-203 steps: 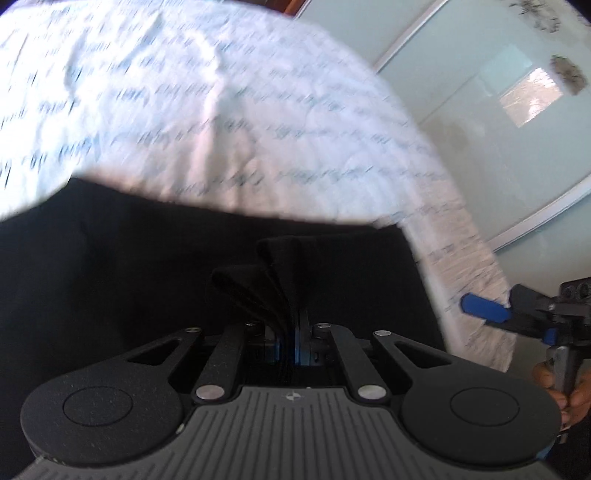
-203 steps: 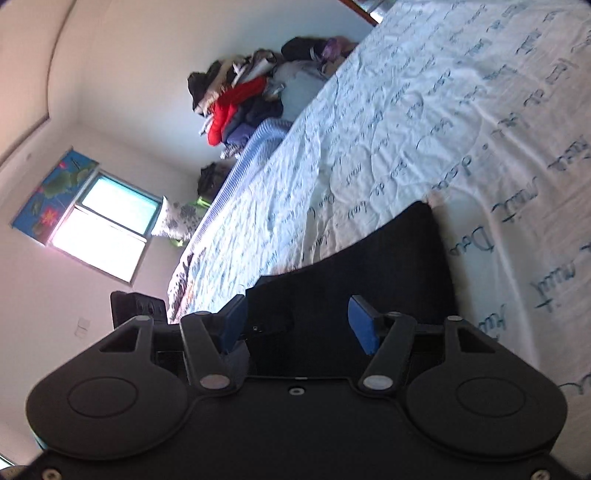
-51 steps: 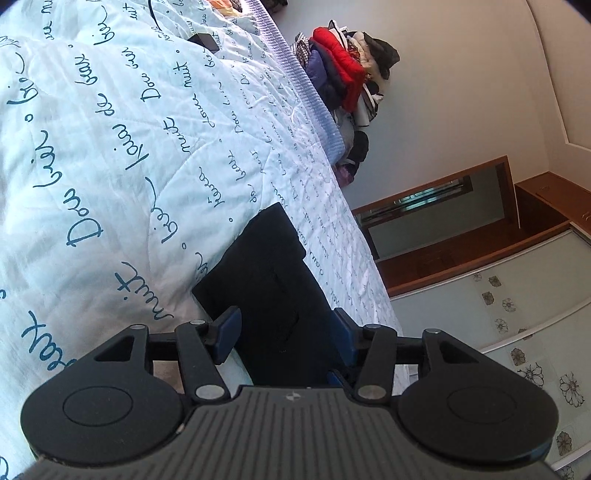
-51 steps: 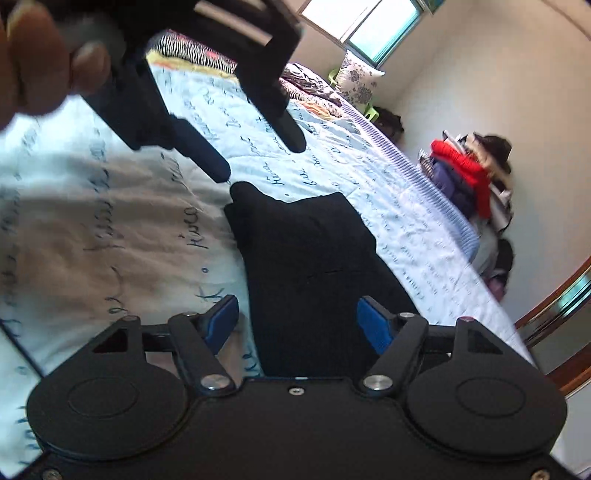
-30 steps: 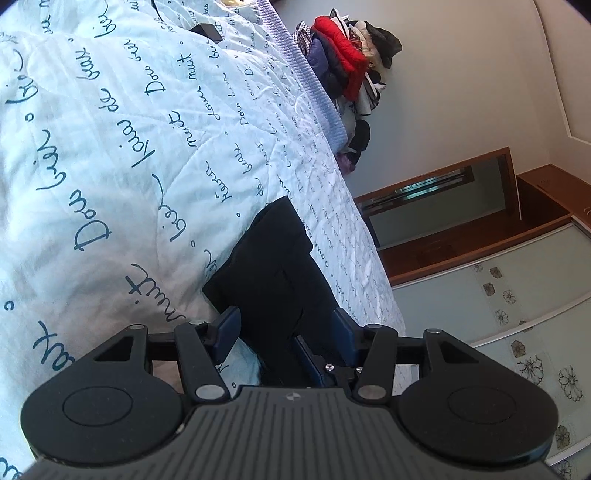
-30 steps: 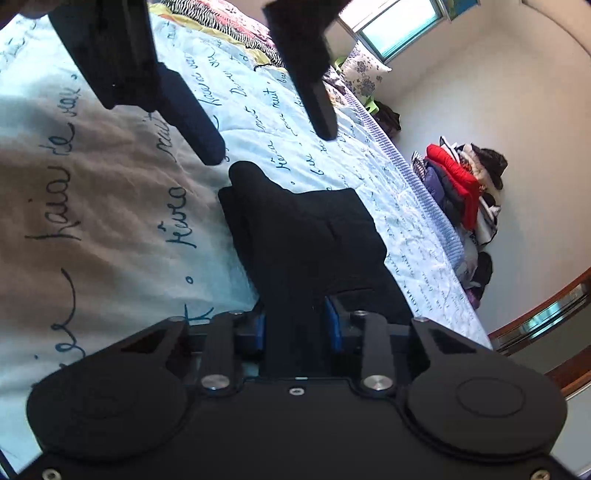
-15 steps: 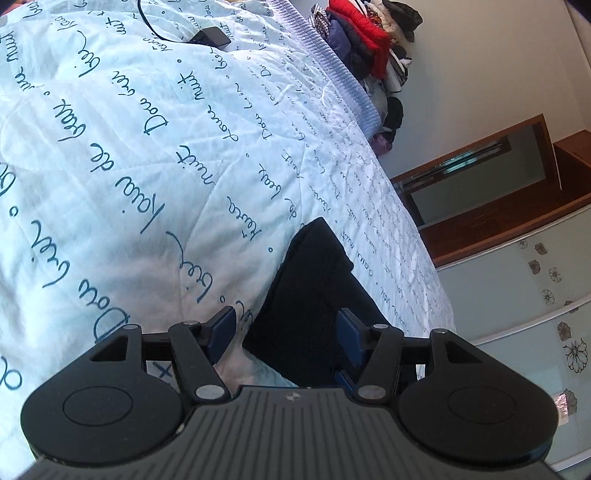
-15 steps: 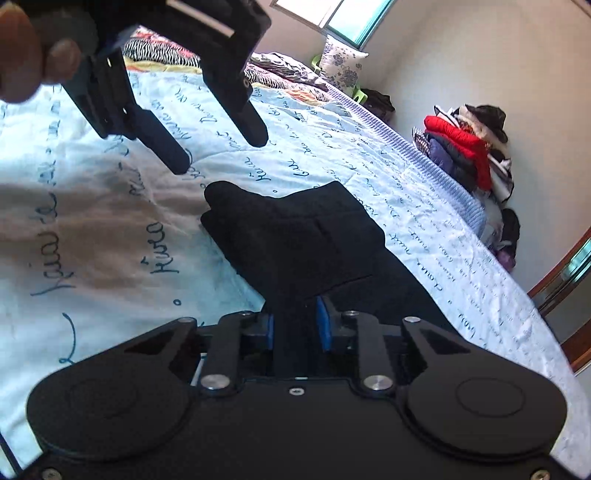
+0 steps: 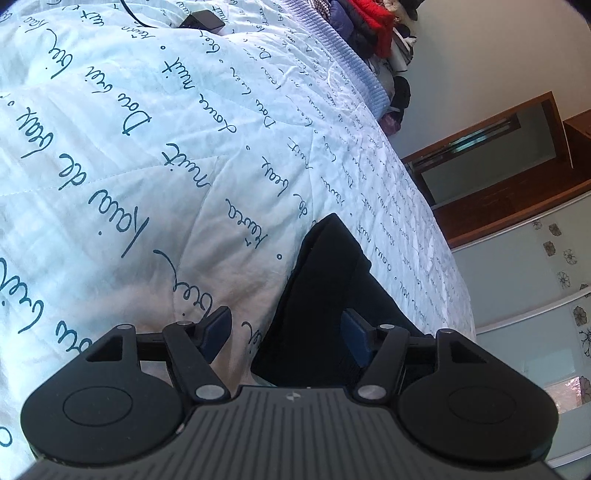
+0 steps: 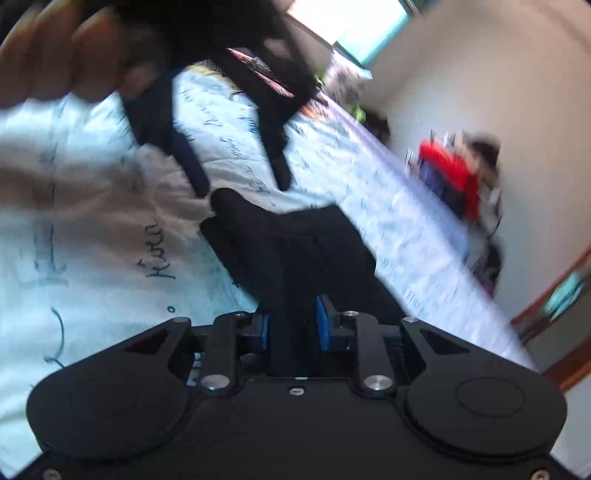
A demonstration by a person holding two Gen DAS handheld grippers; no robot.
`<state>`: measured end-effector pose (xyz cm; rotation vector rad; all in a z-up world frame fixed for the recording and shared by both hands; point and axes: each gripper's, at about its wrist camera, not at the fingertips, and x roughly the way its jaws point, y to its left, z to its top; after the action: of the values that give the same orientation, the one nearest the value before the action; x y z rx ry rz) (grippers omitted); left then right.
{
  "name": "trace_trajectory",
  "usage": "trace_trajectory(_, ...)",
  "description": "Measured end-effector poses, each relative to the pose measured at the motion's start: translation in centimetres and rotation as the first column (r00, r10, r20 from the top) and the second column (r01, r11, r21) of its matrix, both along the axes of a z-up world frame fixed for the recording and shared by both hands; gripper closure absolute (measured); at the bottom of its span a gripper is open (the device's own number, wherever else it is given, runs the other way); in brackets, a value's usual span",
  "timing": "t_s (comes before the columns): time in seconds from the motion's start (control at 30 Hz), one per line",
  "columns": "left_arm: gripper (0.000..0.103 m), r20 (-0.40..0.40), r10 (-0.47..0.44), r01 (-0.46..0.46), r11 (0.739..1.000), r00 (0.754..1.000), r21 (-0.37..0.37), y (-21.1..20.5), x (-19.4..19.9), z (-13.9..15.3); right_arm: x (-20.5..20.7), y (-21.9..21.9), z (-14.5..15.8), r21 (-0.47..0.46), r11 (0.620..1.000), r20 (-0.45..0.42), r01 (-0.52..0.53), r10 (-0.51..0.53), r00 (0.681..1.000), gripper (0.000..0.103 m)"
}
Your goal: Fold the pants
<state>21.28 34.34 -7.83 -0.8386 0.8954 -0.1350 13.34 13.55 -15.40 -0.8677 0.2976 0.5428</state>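
The folded black pants (image 9: pixel 332 280) lie on a pale bedspread (image 9: pixel 147 147) printed with dark script. My left gripper (image 9: pixel 284 319) is open and its jaws are opening. The near left edge of the pants lies between the blue pads, which do not press on it. In the blurred right wrist view, the pants (image 10: pixel 295 240) run up from my right gripper (image 10: pixel 291 325). Its jaws hold a fold of black cloth that fills the narrow gap, and they are opening. The left gripper (image 10: pixel 240 184) hangs over the far corner of the pants, held by a hand (image 10: pixel 66 55).
A pile of clothes (image 9: pixel 369 22) with a red garment sits past the bed's far end. A small black box with a cable (image 9: pixel 201 20) lies on the bedspread far off. Pale wardrobe doors (image 9: pixel 535 277) and a wooden frame (image 9: pixel 498 177) stand right of the bed.
My left gripper has slid left across the bed and its jaws stand wider. My right gripper closed on the fold of the pants, then widened a little, and its view has blurred.
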Motion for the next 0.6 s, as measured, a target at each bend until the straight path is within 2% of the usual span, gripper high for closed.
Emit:
trace_trajectory(0.03,0.037,0.002,-0.003,0.003,1.0,1.0,0.0,-0.1,-0.1,0.1,-0.4,0.9,-0.9,-0.069,0.998,0.049,-0.009,0.012,0.999,0.061)
trace_trajectory(0.07,0.037,0.005,-0.005,0.005,1.0,1.0,0.005,-0.1,-0.3,0.3,-0.7,1.4,-1.6,-0.113,0.994,0.086,-0.011,0.021,0.996,0.061)
trace_trajectory(0.1,0.036,0.008,-0.008,0.008,1.0,1.0,0.01,-0.1,-0.5,0.4,-0.7,1.7,-1.9,-0.124,0.992,0.089,-0.008,0.02,0.996,0.067)
trace_trajectory(0.17,0.036,0.016,-0.02,0.02,1.0,1.0,0.01,-0.2,-0.6,0.5,-0.4,1.6,-1.5,-0.093,0.996,0.048,0.013,-0.009,0.999,0.068)
trace_trajectory(0.43,0.036,0.003,-0.022,0.022,1.0,1.0,0.001,-0.4,-0.2,-0.4,0.7,2.0,-2.2,-0.106,0.993,0.047,0.045,-0.04,0.998,0.075)
trace_trajectory(0.5,0.036,0.005,-0.023,0.023,1.0,1.0,0.001,-0.4,-0.2,-0.2,0.5,1.9,-2.0,-0.079,0.996,0.027,0.05,-0.048,0.998,0.08)
trace_trajectory(0.6,0.036,0.014,-0.025,0.025,1.0,1.0,0.007,-0.3,-0.3,0.5,1.9,0.3,-0.5,0.046,0.995,-0.092,0.083,-0.079,0.993,0.084)
